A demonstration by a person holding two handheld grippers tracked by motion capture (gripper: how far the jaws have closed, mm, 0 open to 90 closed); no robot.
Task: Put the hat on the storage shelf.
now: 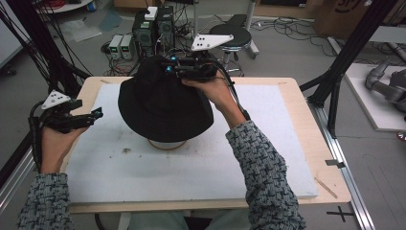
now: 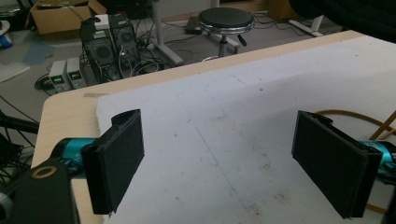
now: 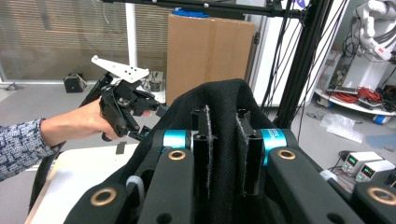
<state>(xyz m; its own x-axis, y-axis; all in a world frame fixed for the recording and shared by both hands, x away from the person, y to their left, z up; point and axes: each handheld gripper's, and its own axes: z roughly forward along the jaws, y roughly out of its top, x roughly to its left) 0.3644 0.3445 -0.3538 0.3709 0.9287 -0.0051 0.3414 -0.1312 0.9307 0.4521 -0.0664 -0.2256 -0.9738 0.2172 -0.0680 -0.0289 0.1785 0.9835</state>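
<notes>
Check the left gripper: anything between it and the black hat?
Nothing visible. Only bare white board lies between the open left gripper and the black hat, which the right gripper pinches at the crown.

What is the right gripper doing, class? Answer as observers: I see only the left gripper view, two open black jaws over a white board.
Observer: The right gripper pinches a fold of the black fabric bucket hat at its crown.
Operator: Does the hat lie flat?
Observer: No, it sits over a pale round stand that peeks out under the brim.
Operator: How near is my left gripper?
Observer: The left gripper hovers to the hat's left, apart from the brim.
</notes>
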